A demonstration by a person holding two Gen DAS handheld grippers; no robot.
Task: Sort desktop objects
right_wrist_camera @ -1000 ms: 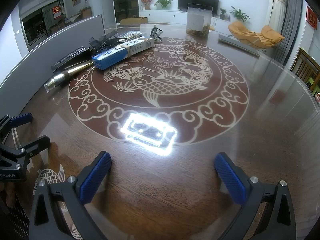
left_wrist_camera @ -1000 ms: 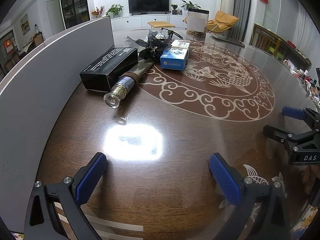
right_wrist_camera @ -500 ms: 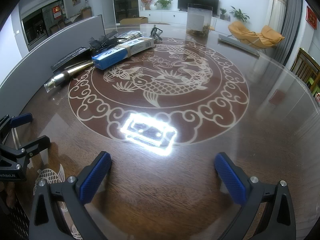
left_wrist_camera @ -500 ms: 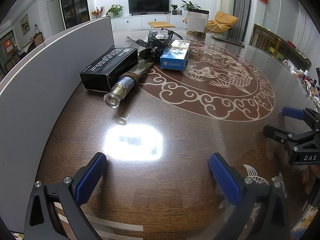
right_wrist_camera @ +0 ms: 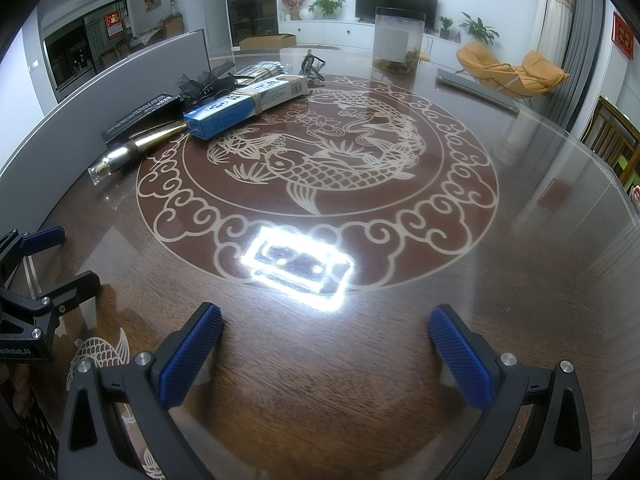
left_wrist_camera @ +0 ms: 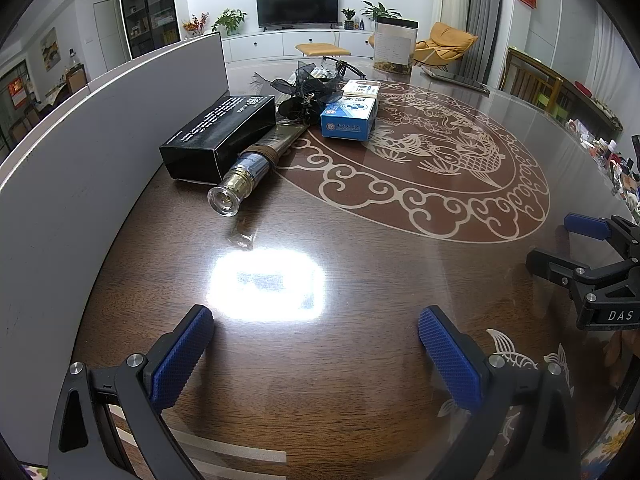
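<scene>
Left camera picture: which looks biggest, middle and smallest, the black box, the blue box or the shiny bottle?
1. Black box: looks biggest.
2. Blue box and shiny bottle: too alike to rank. The bottle lies pointing at the camera, nearer than the blue box, with part of its far end hidden, so its real size is unsure.

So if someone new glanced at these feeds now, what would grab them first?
Probably the bright lamp glare on the glossy table, just ahead of the open left gripper. Next, the pale fish medallion inlaid at the table's middle. Then the clutter beside the grey panel: a black box, a clear-capped bottle lying against it, and a blue carton.
</scene>
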